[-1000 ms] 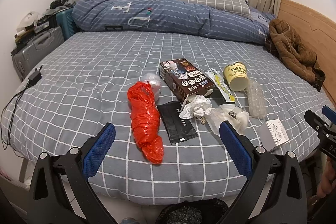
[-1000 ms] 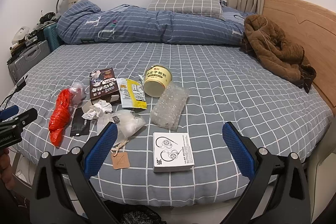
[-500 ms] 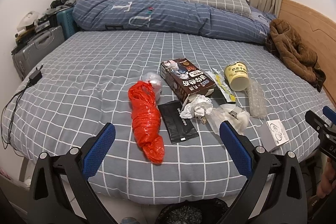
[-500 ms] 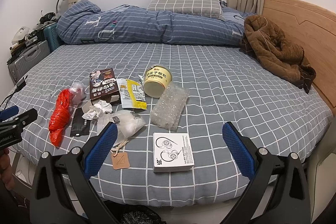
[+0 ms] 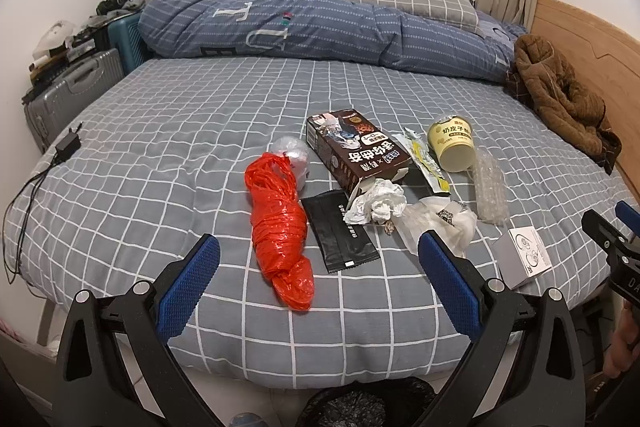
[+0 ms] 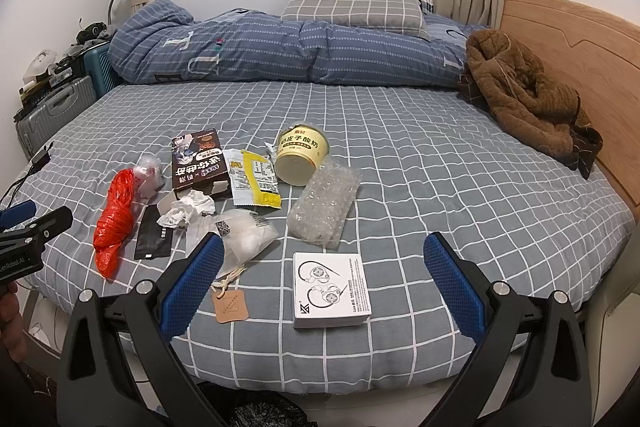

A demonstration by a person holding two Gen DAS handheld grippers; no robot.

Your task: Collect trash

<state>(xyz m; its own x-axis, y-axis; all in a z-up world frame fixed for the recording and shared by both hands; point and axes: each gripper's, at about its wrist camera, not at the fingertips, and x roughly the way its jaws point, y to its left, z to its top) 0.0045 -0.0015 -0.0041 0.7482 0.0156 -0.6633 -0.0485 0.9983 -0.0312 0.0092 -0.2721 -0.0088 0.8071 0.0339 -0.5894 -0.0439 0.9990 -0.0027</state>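
Almost nothing differs from the views a second ago: both wrist views hold the same framing, apart from a very slight drift in the left one, and no item on the grey white-checked bed sheet (image 5: 168, 155) has shifted, so collection has not started and every piece is still to be picked up. The black-lined trash bin (image 5: 360, 403) sits on the floor just below the near bed edge, under the left gripper (image 5: 318, 283), whose blue pads are spread wide and empty; the right gripper (image 6: 324, 283) is likewise spread wide, holding nothing. Trash lies clustered near the front edge. Largest first: twisted orange plastic bag (image 5: 282, 227), long axis running near-to-far, knotted handles at the far end; brown printed carton (image 5: 354, 151), long axis diagonal, torn-open end facing the near edge; clear bubble-wrap roll (image 6: 324, 207), long axis near-to-far, tilted slightly; flat white earphone box (image 6: 332, 291), flat on the sheet directly between the right pads; yellow paper cup (image 6: 300, 155) on its side, mouth toward the camera; black foil sachet (image 5: 340, 231); crumpled white tissue (image 5: 376, 201).
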